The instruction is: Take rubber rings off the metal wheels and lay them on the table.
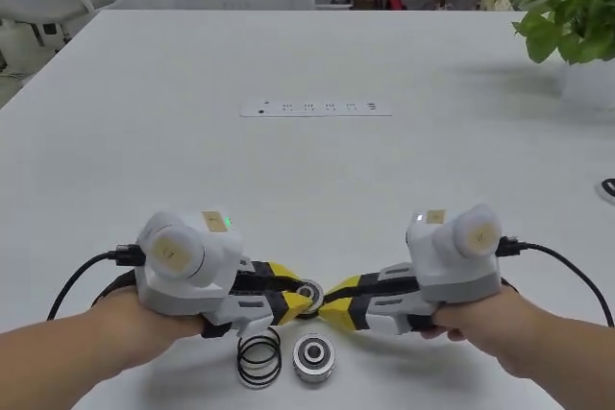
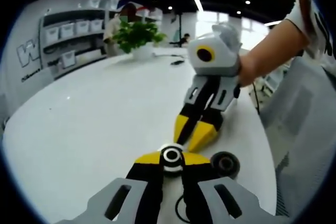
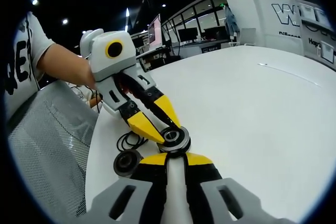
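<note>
Nearest the front edge of the white desk (image 1: 288, 180) lie a loose bunch of thin black rubber rings (image 1: 258, 357) and, just beside them, a small round metal wheel (image 1: 313, 355) lying flat. Just beyond, both hands are low with the forearms coming in from either side, so the two tools point at each other. The left hand (image 1: 144, 319) holds the left tool (image 1: 300, 301), whose yellow tips pinch a second small metal wheel (image 1: 308, 292) above the desk. The right hand (image 1: 480, 319) holds the right tool (image 1: 325, 302).

The right gripper view shows the right tool's jaws pressed together, tips at that wheel's rim. Whether they nip a ring I cannot tell. The head view hides this contact.

Farther off are a flat white power strip (image 1: 315, 108) and a green potted plant (image 1: 567, 2).
</note>
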Tool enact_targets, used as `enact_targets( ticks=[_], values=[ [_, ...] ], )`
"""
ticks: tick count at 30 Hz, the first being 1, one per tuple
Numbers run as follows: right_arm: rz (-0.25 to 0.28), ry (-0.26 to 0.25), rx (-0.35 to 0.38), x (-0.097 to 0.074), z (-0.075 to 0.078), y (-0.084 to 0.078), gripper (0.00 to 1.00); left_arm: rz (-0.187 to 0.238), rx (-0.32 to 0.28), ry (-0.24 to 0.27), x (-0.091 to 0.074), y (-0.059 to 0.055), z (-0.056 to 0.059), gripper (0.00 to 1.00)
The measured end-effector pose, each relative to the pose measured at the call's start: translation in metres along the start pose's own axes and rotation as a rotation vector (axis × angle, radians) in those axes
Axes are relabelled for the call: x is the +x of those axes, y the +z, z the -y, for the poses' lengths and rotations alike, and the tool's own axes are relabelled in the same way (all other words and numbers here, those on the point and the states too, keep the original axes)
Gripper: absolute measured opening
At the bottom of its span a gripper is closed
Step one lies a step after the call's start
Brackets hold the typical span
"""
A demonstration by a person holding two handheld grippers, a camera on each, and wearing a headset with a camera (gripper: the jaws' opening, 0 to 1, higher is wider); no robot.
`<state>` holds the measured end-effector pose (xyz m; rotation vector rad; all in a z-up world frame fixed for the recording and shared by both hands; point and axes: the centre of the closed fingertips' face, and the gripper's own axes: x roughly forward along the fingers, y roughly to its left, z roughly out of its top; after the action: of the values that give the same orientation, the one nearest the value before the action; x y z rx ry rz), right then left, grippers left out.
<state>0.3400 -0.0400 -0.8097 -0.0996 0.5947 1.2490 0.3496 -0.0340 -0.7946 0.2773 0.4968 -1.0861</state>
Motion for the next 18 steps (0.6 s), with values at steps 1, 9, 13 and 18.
enact_targets(
  ticks=[1,9,13,18],
  values=[
    [0.000,-0.003,0.002,-0.0001,0.0000,0.0001,0.08,0.000,0.000,0.001,0.0001,0.0001,0.0000,0.13],
    [-0.001,-0.036,0.038,-0.0019,0.0032,-0.0019,0.00,-0.001,0.000,0.017,0.0001,0.0008,0.0004,0.13],
    [0.035,-0.036,0.132,-0.0023,0.0037,0.0010,0.00,-0.006,0.002,0.023,0.0001,0.0008,0.0004,0.13],
    [0.095,-0.038,0.254,-0.0077,0.0093,0.0045,0.00,-0.021,0.024,0.022,-0.0009,0.0000,0.0019,0.12]
  ],
)
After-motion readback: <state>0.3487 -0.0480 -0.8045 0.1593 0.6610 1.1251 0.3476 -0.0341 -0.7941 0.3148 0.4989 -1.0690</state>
